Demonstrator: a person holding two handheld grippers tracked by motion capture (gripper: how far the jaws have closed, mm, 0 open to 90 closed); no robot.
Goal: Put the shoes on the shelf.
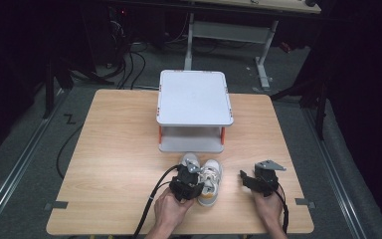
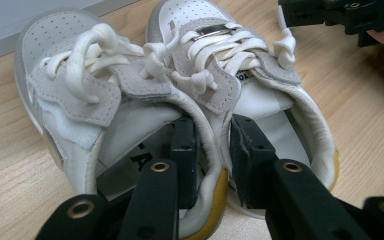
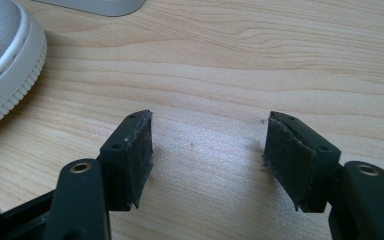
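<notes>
A pair of small grey-and-white sneakers with white laces stands side by side near the table's front edge, the left shoe (image 1: 190, 162) (image 2: 70, 85) touching the right shoe (image 1: 212, 178) (image 2: 220, 55). My left gripper (image 1: 193, 177) (image 2: 212, 132) has one jaw inside each shoe's opening. The two neighbouring inner walls are pinched together between its pads. My right gripper (image 1: 244, 179) (image 3: 207, 145) rests to the right of the shoes, open, with bare wood between its jaws. The toe of one shoe (image 3: 0, 45) lies off to its left.
A white two-level stand (image 1: 194, 97) with orange posts sits at the table's far middle, just beyond the shoes. The wooden table (image 1: 119, 149) has bare room left and right of it. Black cables trail from both grippers toward the front edge.
</notes>
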